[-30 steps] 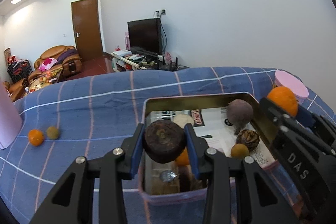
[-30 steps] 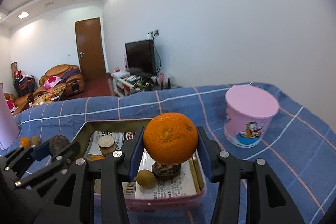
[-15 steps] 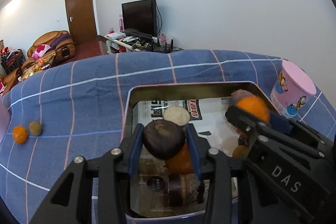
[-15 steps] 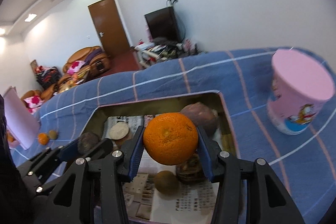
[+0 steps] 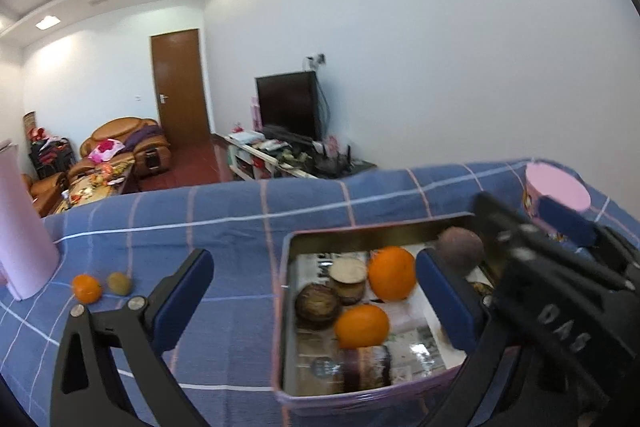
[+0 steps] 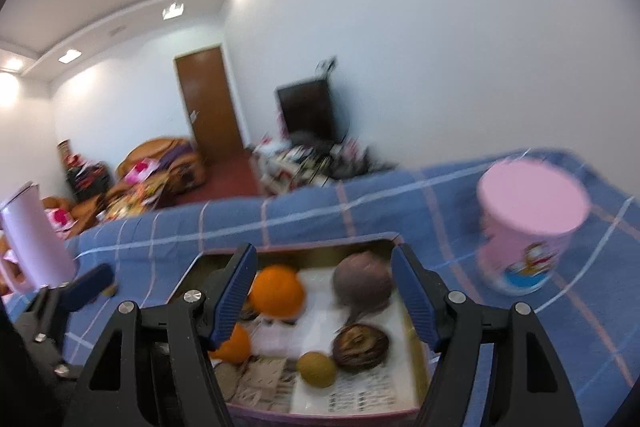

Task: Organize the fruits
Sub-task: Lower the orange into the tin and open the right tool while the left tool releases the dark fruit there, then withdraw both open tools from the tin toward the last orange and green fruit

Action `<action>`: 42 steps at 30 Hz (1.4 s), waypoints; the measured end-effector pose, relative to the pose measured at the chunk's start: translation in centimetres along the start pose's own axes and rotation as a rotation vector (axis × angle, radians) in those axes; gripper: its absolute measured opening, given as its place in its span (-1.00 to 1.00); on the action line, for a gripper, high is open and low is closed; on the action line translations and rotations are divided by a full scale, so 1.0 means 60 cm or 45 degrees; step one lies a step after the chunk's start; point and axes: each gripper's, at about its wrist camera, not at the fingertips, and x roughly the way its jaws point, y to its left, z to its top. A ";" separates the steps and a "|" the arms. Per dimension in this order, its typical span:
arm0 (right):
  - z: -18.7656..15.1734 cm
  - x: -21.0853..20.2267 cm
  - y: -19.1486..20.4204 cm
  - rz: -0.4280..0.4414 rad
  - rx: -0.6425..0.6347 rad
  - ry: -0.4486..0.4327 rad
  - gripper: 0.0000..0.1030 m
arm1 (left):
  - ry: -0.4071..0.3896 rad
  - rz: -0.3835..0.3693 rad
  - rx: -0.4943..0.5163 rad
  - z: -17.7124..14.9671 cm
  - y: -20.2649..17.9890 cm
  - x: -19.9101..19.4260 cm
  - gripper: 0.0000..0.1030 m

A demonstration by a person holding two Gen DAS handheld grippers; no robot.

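Blue checked cloth covers the desk (image 5: 240, 227), and on it sits the tin (image 5: 286, 307), the landmark for everything else. Both drops look just done: an orange (image 6: 278, 291) and a dark fruit (image 5: 317, 305) now lie inside the tin among others. Left of the tin, well apart, a small orange (image 5: 86, 288) and a greenish fruit (image 5: 119, 283) remain on the cloth, so the next move likely calls for the left gripper (image 5: 316, 307) to swing there. Its jaws have just been opening and stand spread wide, empty. The right gripper (image 6: 324, 299) has jaws that have just been opening, holding nothing.
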 end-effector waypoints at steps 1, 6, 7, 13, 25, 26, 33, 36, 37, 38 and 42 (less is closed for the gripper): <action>0.000 -0.013 0.004 -0.030 -0.013 -0.051 0.40 | -0.020 0.023 -0.016 0.000 0.010 -0.006 1.00; -0.004 -0.055 0.029 -0.097 -0.097 -0.222 0.76 | -0.046 0.118 -0.030 -0.005 0.049 -0.015 1.00; -0.004 -0.057 0.035 -0.109 -0.118 -0.222 0.76 | -0.046 0.141 -0.030 -0.008 0.057 -0.015 1.00; -0.004 -0.055 0.057 -0.163 -0.171 -0.183 0.76 | -0.026 0.194 -0.025 -0.018 0.091 -0.017 1.00; -0.026 -0.054 0.113 -0.155 -0.154 -0.116 0.76 | 0.052 0.250 -0.085 -0.032 0.176 -0.007 1.00; -0.026 -0.053 0.118 -0.150 -0.155 -0.114 0.76 | 0.056 0.257 -0.089 -0.032 0.182 -0.006 1.00; -0.033 -0.033 0.182 -0.082 -0.176 -0.085 0.76 | 0.077 0.322 -0.116 -0.035 0.242 0.000 1.00; -0.037 -0.025 0.208 -0.043 -0.188 -0.074 0.76 | 0.087 0.354 -0.111 -0.035 0.265 0.005 1.00; -0.038 -0.022 0.217 -0.030 -0.192 -0.068 0.76 | 0.090 0.366 -0.108 -0.036 0.274 0.007 1.00; -0.040 -0.017 0.228 -0.014 -0.199 -0.060 0.76 | 0.092 0.377 -0.106 -0.037 0.283 0.008 1.00; -0.041 -0.003 0.264 0.037 -0.214 -0.043 0.76 | 0.108 0.407 -0.094 -0.037 0.320 0.011 1.00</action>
